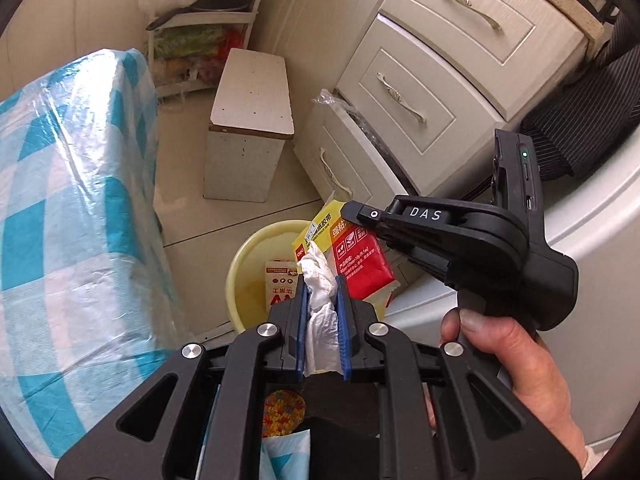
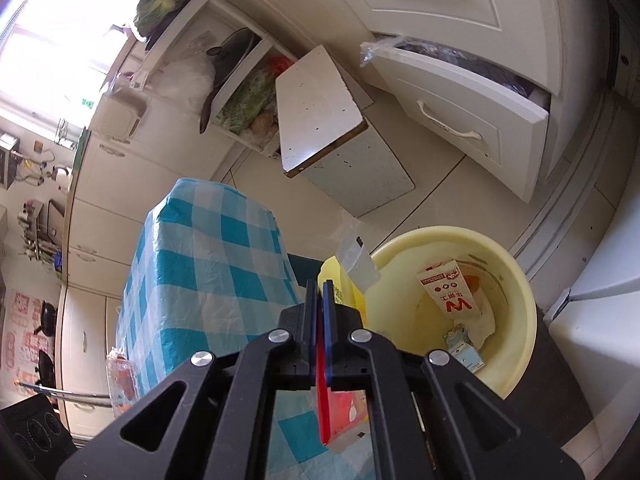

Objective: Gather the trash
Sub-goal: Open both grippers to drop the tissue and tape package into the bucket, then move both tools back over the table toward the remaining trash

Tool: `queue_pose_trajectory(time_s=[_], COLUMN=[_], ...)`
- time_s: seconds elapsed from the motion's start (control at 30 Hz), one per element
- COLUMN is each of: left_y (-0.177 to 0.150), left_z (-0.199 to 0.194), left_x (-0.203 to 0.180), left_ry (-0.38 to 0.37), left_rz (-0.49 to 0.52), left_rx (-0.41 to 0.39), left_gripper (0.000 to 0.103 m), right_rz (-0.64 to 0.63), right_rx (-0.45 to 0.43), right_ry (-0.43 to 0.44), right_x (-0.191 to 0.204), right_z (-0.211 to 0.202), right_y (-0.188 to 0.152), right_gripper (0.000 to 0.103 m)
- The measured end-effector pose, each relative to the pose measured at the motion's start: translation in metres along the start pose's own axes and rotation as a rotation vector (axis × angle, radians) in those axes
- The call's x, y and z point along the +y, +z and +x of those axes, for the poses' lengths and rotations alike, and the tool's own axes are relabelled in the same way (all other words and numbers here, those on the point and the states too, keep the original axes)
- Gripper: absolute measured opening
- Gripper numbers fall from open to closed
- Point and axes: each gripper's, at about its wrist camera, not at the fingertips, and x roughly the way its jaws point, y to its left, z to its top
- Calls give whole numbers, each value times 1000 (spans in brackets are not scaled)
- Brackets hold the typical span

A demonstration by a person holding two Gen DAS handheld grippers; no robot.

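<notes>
My left gripper (image 1: 320,280) is shut on a crumpled white tissue (image 1: 318,276) and holds it above the yellow bin (image 1: 240,264). My right gripper (image 1: 348,210) is shut on a red and yellow package (image 1: 356,256), also above the bin. In the right wrist view my right gripper (image 2: 319,286) pinches the package, seen edge-on as a red strip (image 2: 322,400) with a yellow top (image 2: 334,268). The yellow bin (image 2: 516,280) lies to the right below it and holds a milk carton (image 2: 452,292) and a small blue-white carton (image 2: 464,348).
A table with a blue-checked cloth (image 1: 72,200) stands left of the bin. A white stool (image 1: 248,120) stands behind it on the tiled floor. A white drawer cabinet (image 1: 440,60) has its lowest drawer (image 2: 472,120) pulled open. A shelf with vegetables (image 1: 192,48) is at the back.
</notes>
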Motion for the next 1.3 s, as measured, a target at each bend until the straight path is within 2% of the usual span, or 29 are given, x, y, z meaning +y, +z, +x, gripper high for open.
queue_pose_trajectory(time_s=[0.13, 0.17, 0.2, 0.27, 0.5, 0.67, 0.73, 0.8, 0.9, 1.0, 1.3], left_y=[2, 1, 2, 1, 3, 7, 10, 13, 11, 9, 4], left_z=[9, 11, 14, 17, 26, 39, 44, 46, 44, 39, 19], left_x=[0, 0, 0, 0, 0, -4, -5, -7, -10, -12, -7], left_ry=[4, 6, 8, 9, 19, 43, 58, 76, 104, 113, 109], left_rz=[-3, -3, -4, -4, -4, -4, -12, -9, 3, 17, 11], left_rx=[15, 18, 21, 26, 37, 50, 55, 50, 19, -10, -117], left_gripper=[13, 13, 13, 13, 13, 13, 19, 46, 66, 76, 89], right_rz=[47, 56, 71, 97, 103, 46, 34, 30, 35, 37, 13], right_rx=[24, 24, 27, 24, -38, -169, -214, -237, -236, -239, -248], right_ry=[5, 0, 3, -1, 10, -15, -24, -26, -29, -30, -51], right_x=[-8, -9, -12, -15, -11, 2, 4, 4, 2, 2, 5], right_z=[4, 4, 5, 4, -9, -31, -39, -42, -40, -40, -43], right_y=[2, 2, 2, 3, 4, 8, 9, 10, 13, 15, 15], right_gripper=[8, 18, 37, 48, 49, 56, 56, 56, 57, 57, 62])
